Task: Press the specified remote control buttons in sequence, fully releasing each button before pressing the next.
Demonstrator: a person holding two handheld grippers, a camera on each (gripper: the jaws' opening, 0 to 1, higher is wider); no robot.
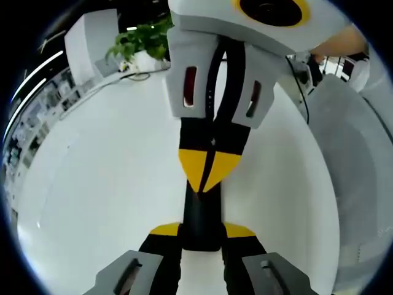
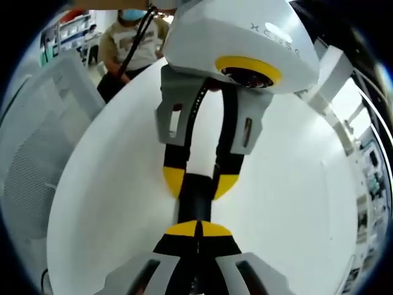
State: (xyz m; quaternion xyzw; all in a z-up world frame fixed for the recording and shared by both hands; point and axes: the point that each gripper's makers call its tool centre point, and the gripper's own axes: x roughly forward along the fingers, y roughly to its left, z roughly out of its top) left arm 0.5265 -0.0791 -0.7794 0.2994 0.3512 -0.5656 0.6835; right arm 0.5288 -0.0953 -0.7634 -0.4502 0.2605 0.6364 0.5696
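Left gripper view: own left gripper (image 1: 201, 236) rises from the bottom, its yellow-tipped jaws narrow and set on either side of a dark remote (image 1: 201, 218) that lies lengthwise on the white worktop (image 1: 104, 184), gripping its near end. The right gripper (image 1: 210, 175) comes in from the top, facing the other way, its yellow tips drawn together to a point and resting on the remote's upper face; whether a button is being pressed I cannot tell. Its white body covers much of the far worktop. Beyond, at the far edge, a potted plant (image 1: 144, 38) stands with a cable (image 1: 132, 77) trailing beside it; shelving lines the left wall; a pale mesh chair back (image 1: 356, 160) stands at the right, close to the worktop edge. Right gripper view: own jaws at the bottom are closed, yellow tips touching, over the near end of the remote (image 2: 195, 206). The opposite gripper's jaws straddle the remote's far end and hold it. A seated person (image 2: 132, 40) is at the far side of the worktop (image 2: 295, 184), upper left, partly hidden by a dark cable; a mesh chair (image 2: 37, 129) stands at the left.
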